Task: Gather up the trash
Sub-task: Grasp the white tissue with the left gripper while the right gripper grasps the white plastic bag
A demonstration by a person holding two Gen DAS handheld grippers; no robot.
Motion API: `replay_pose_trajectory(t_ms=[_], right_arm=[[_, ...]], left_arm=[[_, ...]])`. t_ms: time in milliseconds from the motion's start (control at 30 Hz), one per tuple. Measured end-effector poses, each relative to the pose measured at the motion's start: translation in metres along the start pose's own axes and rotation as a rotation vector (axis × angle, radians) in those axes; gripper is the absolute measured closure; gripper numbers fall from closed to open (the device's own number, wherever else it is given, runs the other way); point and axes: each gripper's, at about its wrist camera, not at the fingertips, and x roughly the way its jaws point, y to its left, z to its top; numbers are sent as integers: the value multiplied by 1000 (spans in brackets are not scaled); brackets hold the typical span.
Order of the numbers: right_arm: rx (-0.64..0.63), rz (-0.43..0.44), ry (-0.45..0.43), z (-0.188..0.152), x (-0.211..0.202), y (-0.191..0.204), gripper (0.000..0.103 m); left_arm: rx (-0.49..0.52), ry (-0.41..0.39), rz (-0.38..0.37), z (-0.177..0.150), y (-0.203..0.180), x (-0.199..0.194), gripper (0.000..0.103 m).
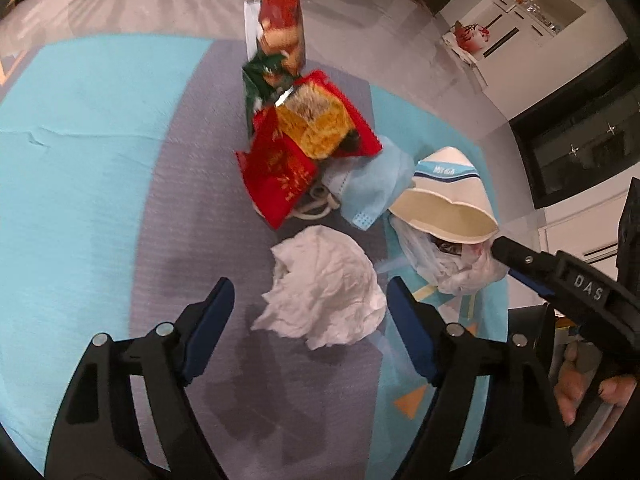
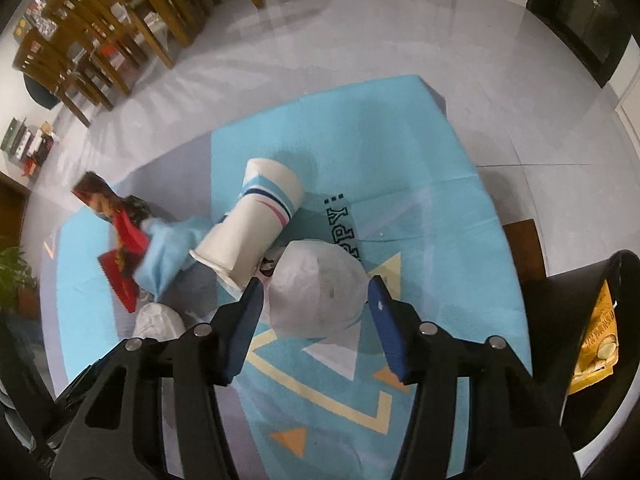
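Left tool (image 1: 310, 312) points down with its blue-padded fingers apart around a crumpled white tissue wad (image 1: 320, 288) lying on the grey-and-light-blue patterned floor mat (image 1: 100, 140), lower centre of frame, pads not pressing it. Right tool (image 2: 316, 312) straddles a bunched white plastic bag (image 2: 316, 284) at frame centre, fingers apart, left pad just beside the bag, contact unclear. Above sit a tipped white paper cup with blue stripes (image 2: 256, 224), a light-blue face mask (image 1: 372, 188) and red snack wrappers (image 1: 280, 176); a black bin with a yellow packet (image 2: 596, 336) is at right.
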Motion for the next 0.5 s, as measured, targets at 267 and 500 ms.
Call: replay_pose_trajectory(t_ms=[267, 500], right_arm=[[0, 5, 71, -7, 23, 3, 59], [-33, 24, 67, -14, 9, 5, 78]], left_arm=[[14, 32, -18, -4, 2, 15, 72], [33, -17, -29, -13, -12, -9, 74]])
